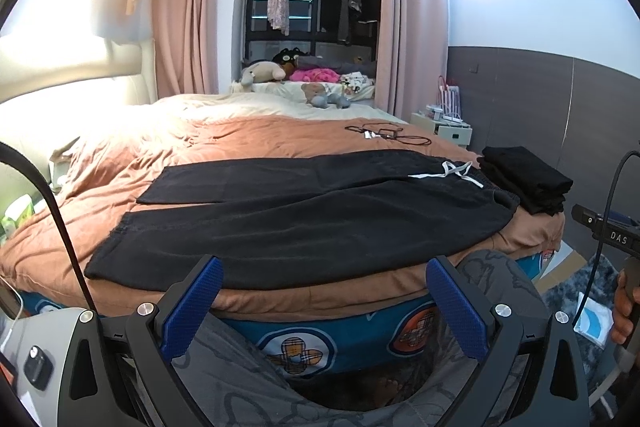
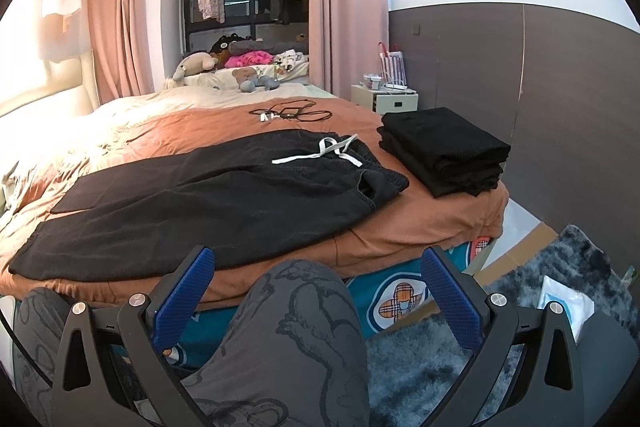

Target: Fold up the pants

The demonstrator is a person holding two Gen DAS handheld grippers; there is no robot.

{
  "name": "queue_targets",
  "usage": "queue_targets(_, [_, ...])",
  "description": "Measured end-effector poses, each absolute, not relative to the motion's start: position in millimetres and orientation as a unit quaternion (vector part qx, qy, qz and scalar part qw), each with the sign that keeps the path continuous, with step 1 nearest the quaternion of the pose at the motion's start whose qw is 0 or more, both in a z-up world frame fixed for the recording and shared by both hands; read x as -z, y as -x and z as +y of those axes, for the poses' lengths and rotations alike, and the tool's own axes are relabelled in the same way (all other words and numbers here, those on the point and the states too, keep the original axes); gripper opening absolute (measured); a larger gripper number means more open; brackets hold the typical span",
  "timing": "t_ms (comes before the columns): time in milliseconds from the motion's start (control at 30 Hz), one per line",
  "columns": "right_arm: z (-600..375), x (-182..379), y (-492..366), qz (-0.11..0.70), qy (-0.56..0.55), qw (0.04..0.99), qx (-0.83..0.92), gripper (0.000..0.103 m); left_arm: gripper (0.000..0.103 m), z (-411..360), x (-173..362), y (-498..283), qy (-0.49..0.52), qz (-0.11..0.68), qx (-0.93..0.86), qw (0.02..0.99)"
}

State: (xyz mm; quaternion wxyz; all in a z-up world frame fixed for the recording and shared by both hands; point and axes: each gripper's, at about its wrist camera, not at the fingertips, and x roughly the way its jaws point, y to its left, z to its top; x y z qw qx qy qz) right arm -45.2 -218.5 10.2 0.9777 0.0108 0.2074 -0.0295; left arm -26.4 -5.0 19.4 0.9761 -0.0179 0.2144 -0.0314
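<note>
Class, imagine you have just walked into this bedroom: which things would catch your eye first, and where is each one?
First come the black pants, spread flat across the near end of the brown blanket, legs to the left and the white drawstring at the waist on the right. Beside the waist, at the bed's right corner, sits a stack of folded black clothes. Both open grippers, left and right, hang short of the bed edge, holding nothing.

Both wrist views sit low at the bed (image 1: 120,163) edge — facing across it, sharing the pants (image 1: 280,211).
</note>
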Motion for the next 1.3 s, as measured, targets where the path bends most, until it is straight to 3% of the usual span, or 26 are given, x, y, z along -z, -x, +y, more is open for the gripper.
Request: queue_targets(1300, [-221.2,-13.9,52.2,0.216,0.007,0.976,0.021,0.103,0.102,3.3,-13.2,33.7,0.04,0.228,0.026,0.973])
